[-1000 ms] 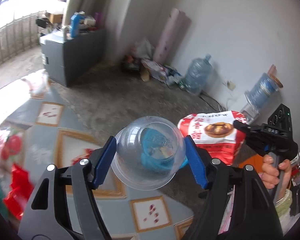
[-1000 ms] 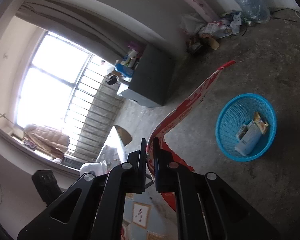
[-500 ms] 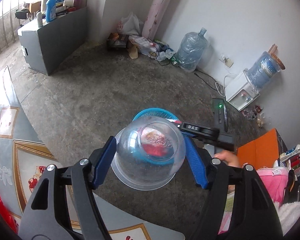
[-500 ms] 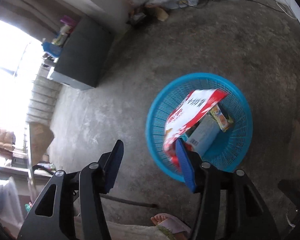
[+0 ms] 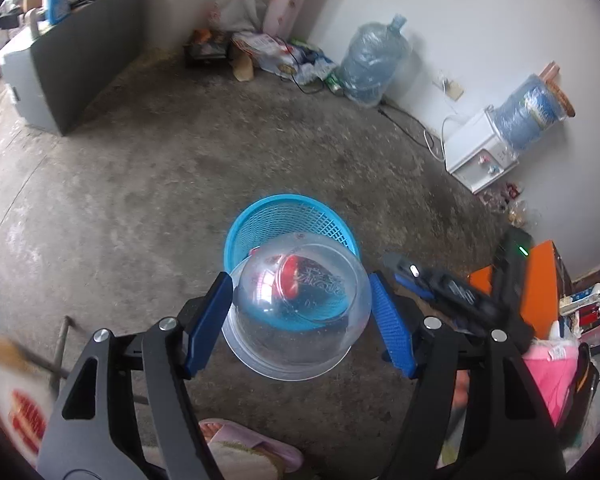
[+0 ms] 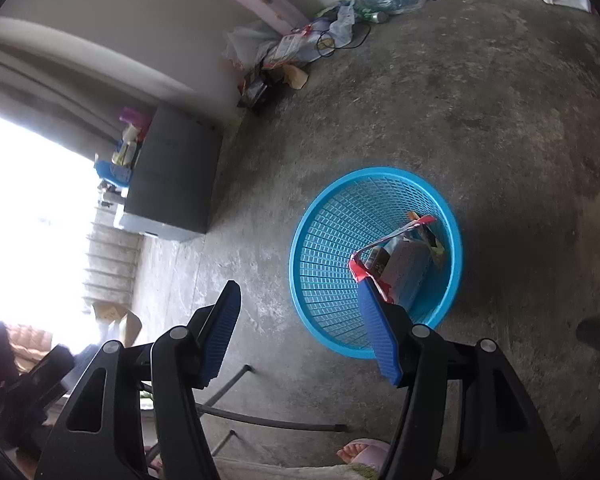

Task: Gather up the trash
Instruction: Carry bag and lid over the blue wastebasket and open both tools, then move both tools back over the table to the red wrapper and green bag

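The left claw (image 5: pixel 300 312) holds a clear dome lid (image 5: pixel 298 312), seemingly just above the blue basket (image 5: pixel 260 216); the empty right claw (image 6: pixel 300 332) is opening beside it.

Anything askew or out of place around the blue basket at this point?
Only mildly: the red snack bag stands on edge in the blue basket, leaning on the other trash, not lying flat. The clear plastic bowl sits squarely in the left gripper. Nothing spilled.
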`<state>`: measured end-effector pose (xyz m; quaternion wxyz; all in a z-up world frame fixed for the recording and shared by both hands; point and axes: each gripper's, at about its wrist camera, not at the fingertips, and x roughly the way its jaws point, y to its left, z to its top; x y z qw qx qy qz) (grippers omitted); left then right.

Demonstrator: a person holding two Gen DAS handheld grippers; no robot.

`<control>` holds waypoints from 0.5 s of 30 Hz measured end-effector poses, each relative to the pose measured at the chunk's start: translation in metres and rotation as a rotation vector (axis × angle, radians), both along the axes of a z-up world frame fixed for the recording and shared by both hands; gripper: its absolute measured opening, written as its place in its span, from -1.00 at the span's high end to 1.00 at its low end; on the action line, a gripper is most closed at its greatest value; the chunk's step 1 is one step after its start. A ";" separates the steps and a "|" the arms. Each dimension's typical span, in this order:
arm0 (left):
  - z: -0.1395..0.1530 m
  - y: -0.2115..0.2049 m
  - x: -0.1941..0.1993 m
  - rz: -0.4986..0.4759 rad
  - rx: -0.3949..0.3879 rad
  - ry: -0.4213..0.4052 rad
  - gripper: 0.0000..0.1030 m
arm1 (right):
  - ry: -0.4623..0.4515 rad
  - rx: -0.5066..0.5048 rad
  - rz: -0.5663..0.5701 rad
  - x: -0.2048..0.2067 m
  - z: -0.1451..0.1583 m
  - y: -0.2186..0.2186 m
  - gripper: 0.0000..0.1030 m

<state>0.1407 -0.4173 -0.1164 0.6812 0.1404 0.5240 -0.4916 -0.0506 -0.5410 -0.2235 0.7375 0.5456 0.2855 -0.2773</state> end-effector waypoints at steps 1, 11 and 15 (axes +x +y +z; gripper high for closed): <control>-0.003 -0.013 -0.001 -0.006 0.002 -0.008 -0.28 | -0.005 0.003 -0.009 -0.004 0.002 0.001 -0.16; -0.017 -0.056 0.002 0.083 0.001 -0.028 -0.65 | -0.041 0.014 -0.031 -0.023 0.011 0.001 -0.16; 0.004 -0.030 -0.004 0.054 -0.030 -0.072 -0.65 | -0.037 0.013 -0.008 -0.017 0.007 0.004 -0.16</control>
